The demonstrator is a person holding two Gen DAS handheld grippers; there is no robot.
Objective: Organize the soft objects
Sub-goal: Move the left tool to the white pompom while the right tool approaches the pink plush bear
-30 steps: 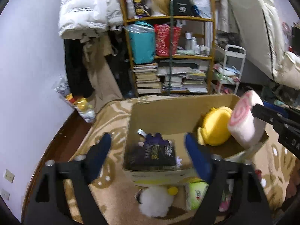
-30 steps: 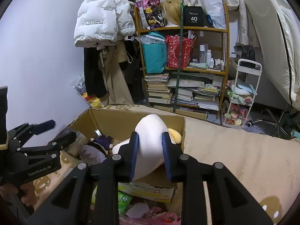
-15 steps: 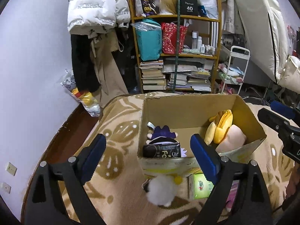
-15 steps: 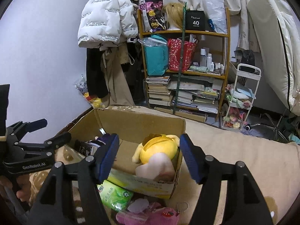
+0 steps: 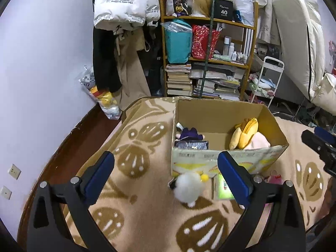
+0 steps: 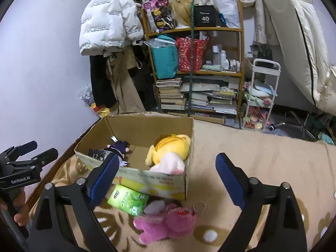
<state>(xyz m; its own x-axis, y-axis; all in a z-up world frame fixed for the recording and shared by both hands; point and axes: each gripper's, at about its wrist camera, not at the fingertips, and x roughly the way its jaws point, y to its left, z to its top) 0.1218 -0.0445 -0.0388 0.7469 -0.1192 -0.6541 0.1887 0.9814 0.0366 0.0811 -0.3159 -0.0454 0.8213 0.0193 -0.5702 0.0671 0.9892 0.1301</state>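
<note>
Left gripper (image 5: 166, 175): fingers spread wide, nothing held. Right gripper (image 6: 166, 174): fingers likewise spread wide, nothing held.

Cardboard box (image 6: 151, 175) open on the patterned blanket (image 5: 136, 147). Inside: yellow plush (image 6: 171, 148) with a pale pink plush (image 6: 169, 164) against it at one end, purple doll (image 5: 190, 135) and a dark pouch (image 5: 192, 145) at the other.

Outside, just beside the box front: white fluffy toy (image 5: 188, 187), green tissue pack (image 6: 128, 199), magenta plush (image 6: 166, 222) with a keyring (image 6: 199, 205).

Handling, judged from appearance — all light, compressible, not fragile. Magenta plush: grip across the torso, not the keyring or a limb, to avoid dangling. White fluffy toy: close well into the body, since loose fur likely slips. Tissue pack: squeeze across the short sides; film wrapper probably slick. Release low over the free middle of the box.
</note>
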